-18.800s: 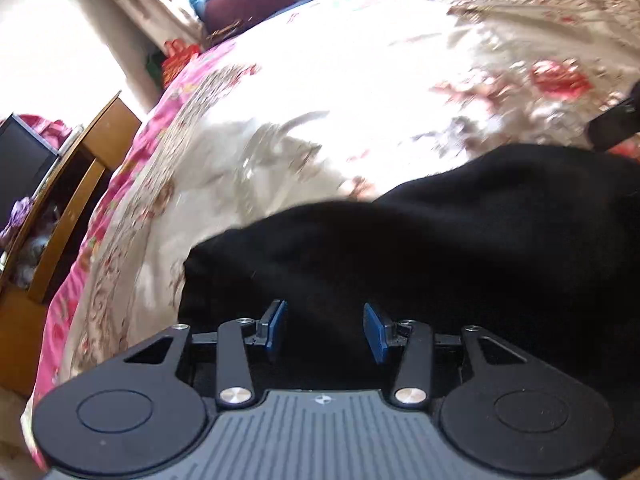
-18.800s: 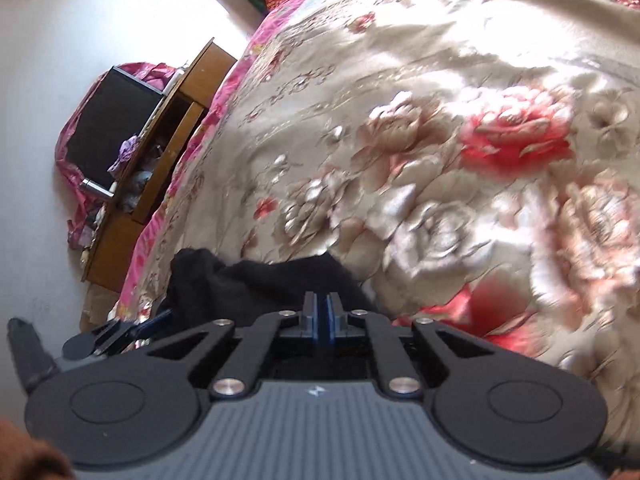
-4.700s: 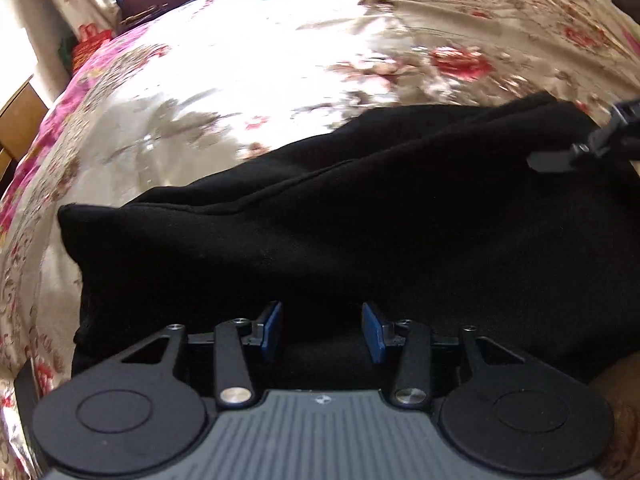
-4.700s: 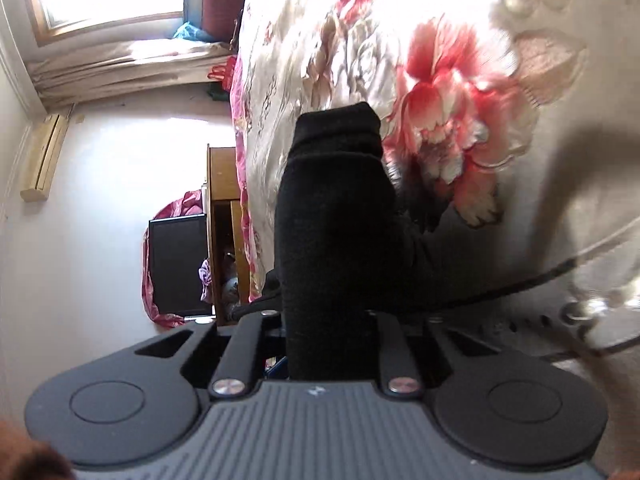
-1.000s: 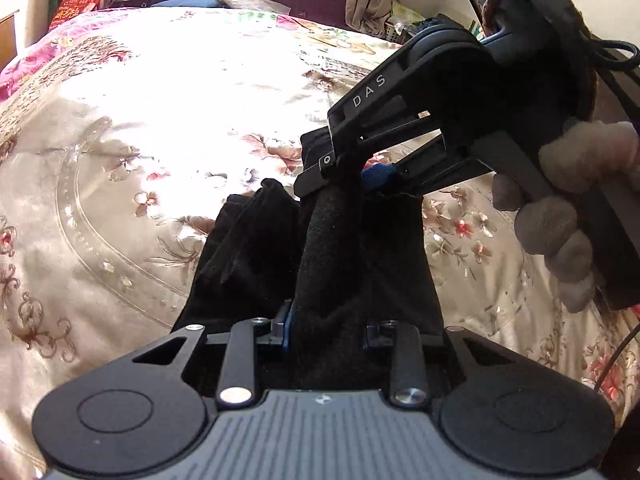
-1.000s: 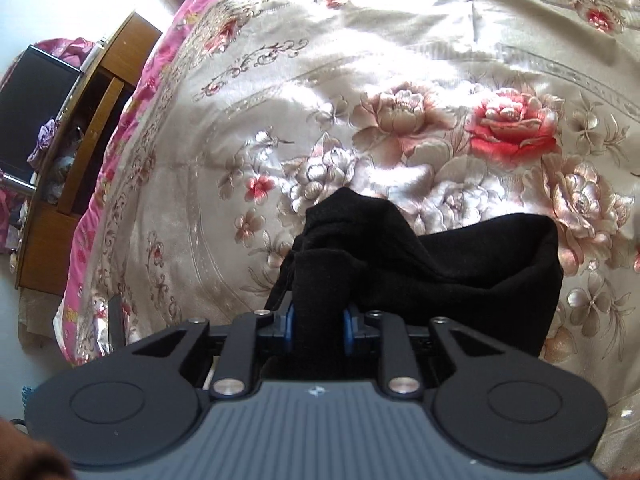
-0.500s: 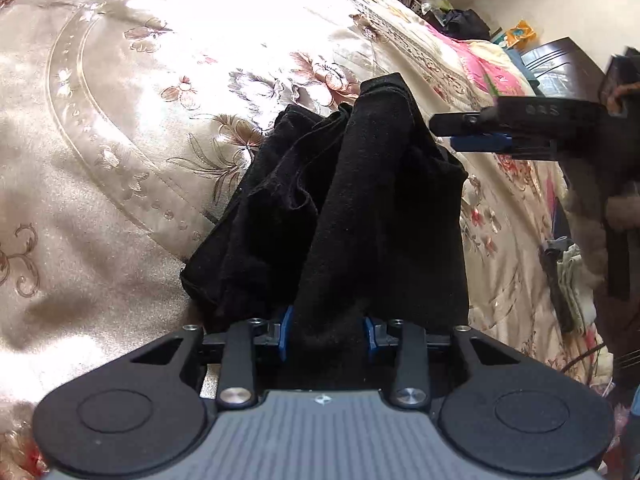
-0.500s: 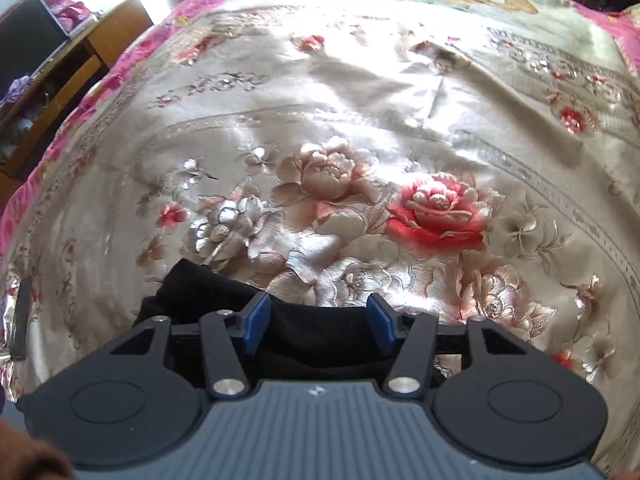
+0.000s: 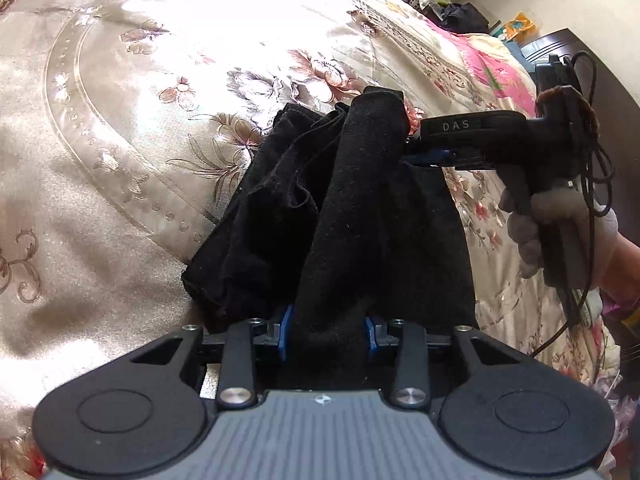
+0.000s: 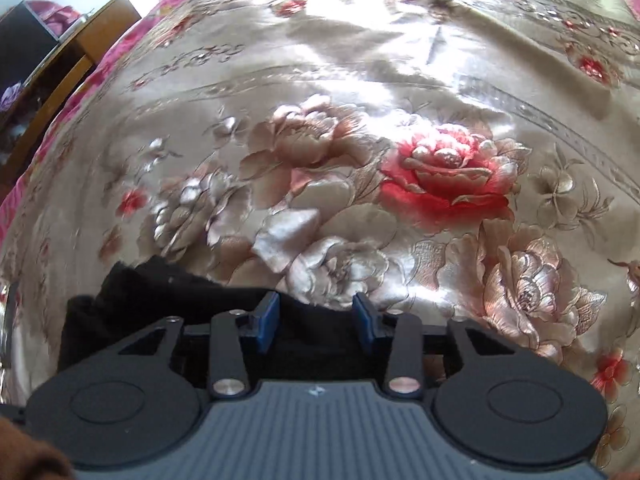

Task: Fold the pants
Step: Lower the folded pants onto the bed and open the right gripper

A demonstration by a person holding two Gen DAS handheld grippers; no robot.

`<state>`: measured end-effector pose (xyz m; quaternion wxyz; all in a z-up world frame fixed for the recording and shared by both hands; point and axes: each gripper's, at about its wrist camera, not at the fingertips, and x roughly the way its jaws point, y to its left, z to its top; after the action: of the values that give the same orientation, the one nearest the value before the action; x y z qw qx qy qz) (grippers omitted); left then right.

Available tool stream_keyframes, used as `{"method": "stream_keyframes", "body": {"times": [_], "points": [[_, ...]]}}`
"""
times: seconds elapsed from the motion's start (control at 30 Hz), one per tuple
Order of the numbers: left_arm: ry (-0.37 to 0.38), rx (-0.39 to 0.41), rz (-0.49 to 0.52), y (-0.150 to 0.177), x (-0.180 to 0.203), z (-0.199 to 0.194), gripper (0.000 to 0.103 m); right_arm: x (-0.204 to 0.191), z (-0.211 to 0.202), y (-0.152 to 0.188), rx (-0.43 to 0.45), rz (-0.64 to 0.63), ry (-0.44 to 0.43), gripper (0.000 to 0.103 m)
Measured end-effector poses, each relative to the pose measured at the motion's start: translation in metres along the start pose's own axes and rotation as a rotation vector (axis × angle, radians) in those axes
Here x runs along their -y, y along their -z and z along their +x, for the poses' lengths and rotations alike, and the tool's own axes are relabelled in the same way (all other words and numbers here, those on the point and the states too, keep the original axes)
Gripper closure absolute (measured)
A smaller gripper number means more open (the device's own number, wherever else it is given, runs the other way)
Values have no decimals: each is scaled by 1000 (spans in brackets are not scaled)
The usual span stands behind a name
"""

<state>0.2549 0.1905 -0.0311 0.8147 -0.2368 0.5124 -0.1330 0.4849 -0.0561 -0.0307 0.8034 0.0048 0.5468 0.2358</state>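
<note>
Black pants lie bunched in a narrow folded heap on the floral bedspread. My left gripper is shut on the near end of the top fold, which fills the gap between its blue pads. In the left wrist view my right gripper sits at the far end of that fold, its tips against the cloth. Seen from its own camera, the right gripper has its jaws closing. The pants' edge lies low between and under the jaws, and the pads do not press on it.
A person's hand holds the right gripper, with a cable looping off it. A dark nightstand and clutter lie past the bed's far side. A wooden cabinet with a dark screen stands left of the bed.
The right gripper let go of the fold, opened wide, then narrowed its jaws while sinking to the pants' far edge. The left gripper came down with the cloth and now holds still.
</note>
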Motion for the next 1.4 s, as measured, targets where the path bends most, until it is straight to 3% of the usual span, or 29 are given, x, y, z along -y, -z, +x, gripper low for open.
{"method": "stream_keyframes", "body": {"times": [0.13,0.2,0.3,0.43,0.57,0.67,0.77,0.9,1.03,1.17,1.33,1.4], "points": [[-24,19,61,-4,13,-17,51,-11,-51,11,99,-46,-5,59],[-63,25,107,-5,19,-21,50,-22,-76,16,143,-96,-67,56],[-72,19,134,-8,19,-17,50,-43,-89,13,161,-192,-163,41],[-65,23,147,-11,13,-13,50,-74,-63,4,140,-321,-260,39],[-59,41,146,-10,7,-9,49,-89,-3,9,133,-414,-146,40],[-54,49,135,-16,0,-4,49,-76,33,11,128,-321,-164,33],[-41,50,131,-24,-5,-7,49,-64,32,3,102,-190,-189,29],[-98,74,198,-28,-1,-22,46,-61,-8,3,153,-186,-193,31],[-106,51,177,-30,-3,-27,46,-55,-35,5,188,-142,-210,30],[-128,74,217,-26,7,-37,45,-57,-21,1,126,-179,-249,30],[-95,-6,240,-16,10,-25,41,-43,-5,4,62,-107,-360,29],[-117,-17,240,-11,14,-15,41,-42,-3,4,46,-128,-354,38]]}}
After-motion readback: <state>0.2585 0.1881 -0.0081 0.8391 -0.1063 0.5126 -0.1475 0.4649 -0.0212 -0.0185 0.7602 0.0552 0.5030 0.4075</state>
